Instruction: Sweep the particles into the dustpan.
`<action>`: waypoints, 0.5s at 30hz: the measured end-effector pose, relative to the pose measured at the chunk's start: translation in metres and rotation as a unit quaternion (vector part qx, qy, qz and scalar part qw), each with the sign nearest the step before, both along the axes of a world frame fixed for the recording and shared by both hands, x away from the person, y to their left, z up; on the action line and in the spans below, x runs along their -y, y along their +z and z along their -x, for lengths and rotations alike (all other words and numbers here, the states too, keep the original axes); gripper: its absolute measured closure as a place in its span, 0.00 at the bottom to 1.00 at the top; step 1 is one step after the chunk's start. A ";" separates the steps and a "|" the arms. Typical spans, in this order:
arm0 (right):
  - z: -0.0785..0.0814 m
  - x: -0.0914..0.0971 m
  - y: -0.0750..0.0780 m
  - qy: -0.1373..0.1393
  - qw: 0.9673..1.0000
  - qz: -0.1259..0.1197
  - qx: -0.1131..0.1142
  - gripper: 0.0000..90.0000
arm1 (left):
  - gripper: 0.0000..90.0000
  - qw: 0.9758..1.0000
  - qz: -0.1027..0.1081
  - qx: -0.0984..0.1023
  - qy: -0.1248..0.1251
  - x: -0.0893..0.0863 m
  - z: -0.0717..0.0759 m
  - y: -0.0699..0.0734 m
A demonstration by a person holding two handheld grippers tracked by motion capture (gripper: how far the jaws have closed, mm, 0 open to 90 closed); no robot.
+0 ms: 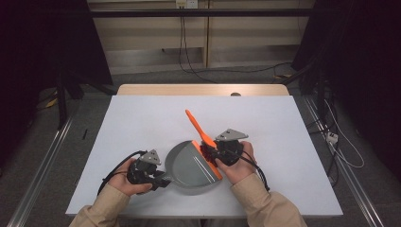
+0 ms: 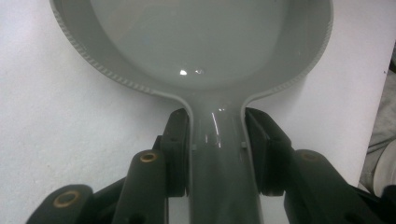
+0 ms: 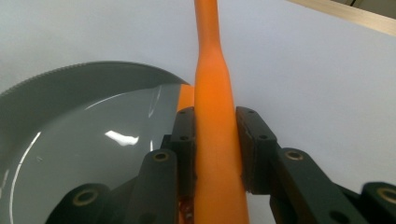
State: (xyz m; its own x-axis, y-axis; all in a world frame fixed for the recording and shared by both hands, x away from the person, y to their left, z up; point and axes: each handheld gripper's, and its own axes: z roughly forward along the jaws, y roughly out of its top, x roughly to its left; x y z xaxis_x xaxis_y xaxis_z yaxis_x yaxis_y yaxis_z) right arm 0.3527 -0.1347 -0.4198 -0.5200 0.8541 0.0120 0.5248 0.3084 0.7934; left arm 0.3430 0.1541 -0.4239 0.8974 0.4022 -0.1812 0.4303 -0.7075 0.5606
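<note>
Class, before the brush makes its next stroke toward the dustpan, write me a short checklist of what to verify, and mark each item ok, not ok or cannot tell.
1. Left gripper clamped on the dustpan handle: ok, the pads press both sides.
2. Right gripper clamped on the orange brush handle: ok.
3. Dustpan lying flat on the table: ok, as far as the high view shows.
4. Brush head at the pan's orange lip: ok.
5. Debris left to sweep: cannot tell.

A white table [image 1: 142, 123] bears a grey dustpan [image 1: 189, 165].
</note>
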 end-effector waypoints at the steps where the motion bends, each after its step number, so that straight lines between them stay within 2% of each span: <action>1: 0.000 -0.001 0.000 0.000 1.000 0.001 0.002 0.79 | 0.70 1.000 0.000 0.000 0.001 0.000 0.000 0.000; 11: 0.003 -0.011 0.000 0.015 1.000 -0.010 0.004 0.79 | 0.70 1.000 0.001 -0.001 0.003 0.000 0.000 0.000; 15: 0.005 -0.016 0.000 0.018 1.000 -0.012 0.012 0.79 | 0.70 1.000 0.000 -0.002 0.004 0.000 0.000 0.000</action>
State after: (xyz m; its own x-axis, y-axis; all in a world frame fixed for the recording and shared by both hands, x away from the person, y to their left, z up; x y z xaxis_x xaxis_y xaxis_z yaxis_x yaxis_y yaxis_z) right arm 0.3478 -0.1186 -0.4193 -0.5512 0.8342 0.0200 0.4945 0.3073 0.8130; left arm 0.3431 0.1542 -0.4238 0.8938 0.4088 -0.1845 0.4375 -0.7041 0.5593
